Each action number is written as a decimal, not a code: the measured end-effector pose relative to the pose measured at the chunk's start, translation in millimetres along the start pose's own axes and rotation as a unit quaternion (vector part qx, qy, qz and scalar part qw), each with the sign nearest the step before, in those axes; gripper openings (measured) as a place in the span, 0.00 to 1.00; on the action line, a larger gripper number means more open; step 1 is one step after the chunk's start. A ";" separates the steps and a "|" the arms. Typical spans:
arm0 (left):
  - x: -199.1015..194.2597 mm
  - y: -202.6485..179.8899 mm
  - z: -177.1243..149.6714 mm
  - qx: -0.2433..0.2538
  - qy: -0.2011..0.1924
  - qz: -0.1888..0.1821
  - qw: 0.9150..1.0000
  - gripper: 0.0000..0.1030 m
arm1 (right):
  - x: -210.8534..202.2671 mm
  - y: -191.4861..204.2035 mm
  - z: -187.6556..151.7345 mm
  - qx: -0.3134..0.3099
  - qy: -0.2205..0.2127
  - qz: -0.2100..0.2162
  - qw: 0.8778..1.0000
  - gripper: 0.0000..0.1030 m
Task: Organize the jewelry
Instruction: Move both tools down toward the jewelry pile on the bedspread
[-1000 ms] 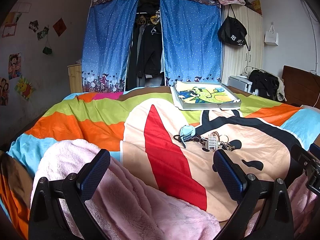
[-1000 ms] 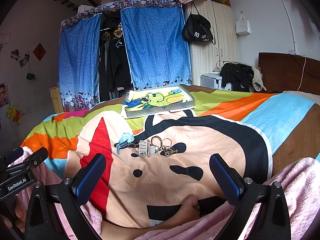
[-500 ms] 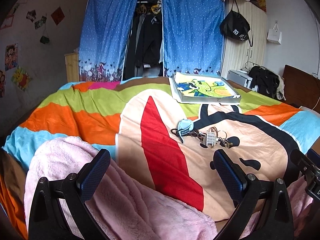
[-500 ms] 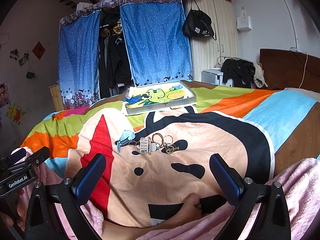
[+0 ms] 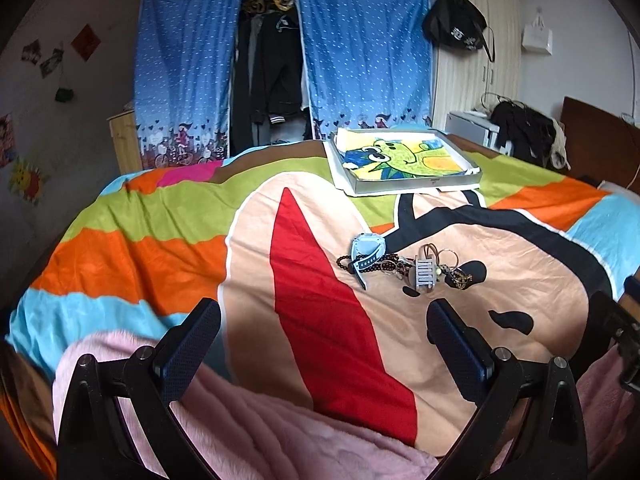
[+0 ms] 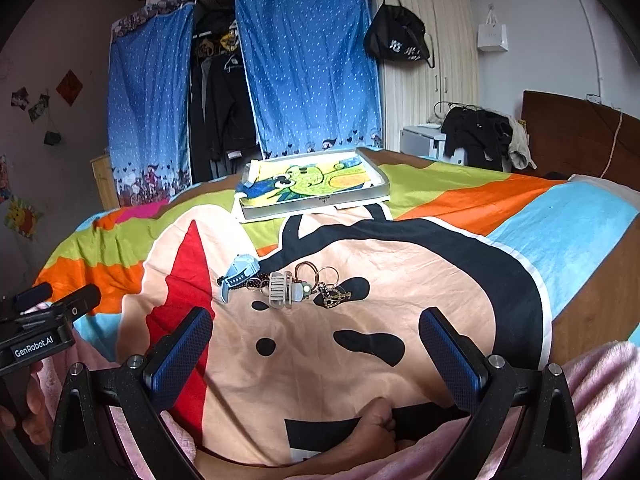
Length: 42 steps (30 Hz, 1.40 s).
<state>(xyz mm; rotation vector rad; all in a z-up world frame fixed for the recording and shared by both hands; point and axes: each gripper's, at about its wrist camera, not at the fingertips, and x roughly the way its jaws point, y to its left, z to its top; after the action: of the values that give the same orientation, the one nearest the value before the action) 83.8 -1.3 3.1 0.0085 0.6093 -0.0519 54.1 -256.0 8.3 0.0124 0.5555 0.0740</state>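
Observation:
A small heap of jewelry lies mid-bed on the cartoon bedspread: a light blue watch (image 5: 366, 250) (image 6: 239, 272), a dark bead bracelet (image 5: 380, 265), a white hair claw (image 5: 425, 276) (image 6: 279, 290), rings (image 6: 316, 272) and a gold chain piece (image 6: 334, 296). Farther back rests a shallow grey tray (image 5: 416, 187) (image 6: 320, 202) lined with a cartoon cloth. My left gripper (image 5: 322, 340) is open, low and short of the heap. My right gripper (image 6: 316, 344) is open too, just in front of the heap, holding nothing.
Pink fleece (image 5: 260, 432) covers the near edge under both grippers. A bare foot (image 6: 376, 420) pokes out between the right fingers. The left gripper's body (image 6: 44, 328) shows at the left of the right wrist view. Blue curtains (image 5: 188, 60) and a wardrobe stand beyond the bed.
Both views have closed in on the jewelry heap and tilted a little downward, so the heap sits larger and nearer. Both grippers stay open and empty.

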 end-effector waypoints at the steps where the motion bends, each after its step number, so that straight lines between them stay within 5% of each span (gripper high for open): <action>1: 3.4 -0.4 1.7 0.003 0.002 0.000 1.000 0.98 | 2.8 0.4 2.9 -0.006 0.003 -0.003 1.000 1.00; 19: 93.7 4.3 32.9 0.030 0.084 -0.016 0.996 0.98 | 77.7 -12.5 45.5 -0.044 0.089 0.020 0.995 1.00; 36: 195.1 7.3 55.6 0.032 0.214 -0.053 0.975 0.98 | 170.1 -53.0 63.2 -0.042 0.162 0.041 0.985 1.00; 42: 219.4 9.5 49.4 0.048 0.221 -0.076 0.971 0.98 | 195.3 -67.5 55.8 -0.028 0.177 0.065 0.982 1.00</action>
<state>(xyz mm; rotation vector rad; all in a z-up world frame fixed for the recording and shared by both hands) 292.1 -3.1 -82.0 0.0681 1.0533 -0.2318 253.6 -308.5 -49.2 -0.0208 0.9086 0.2220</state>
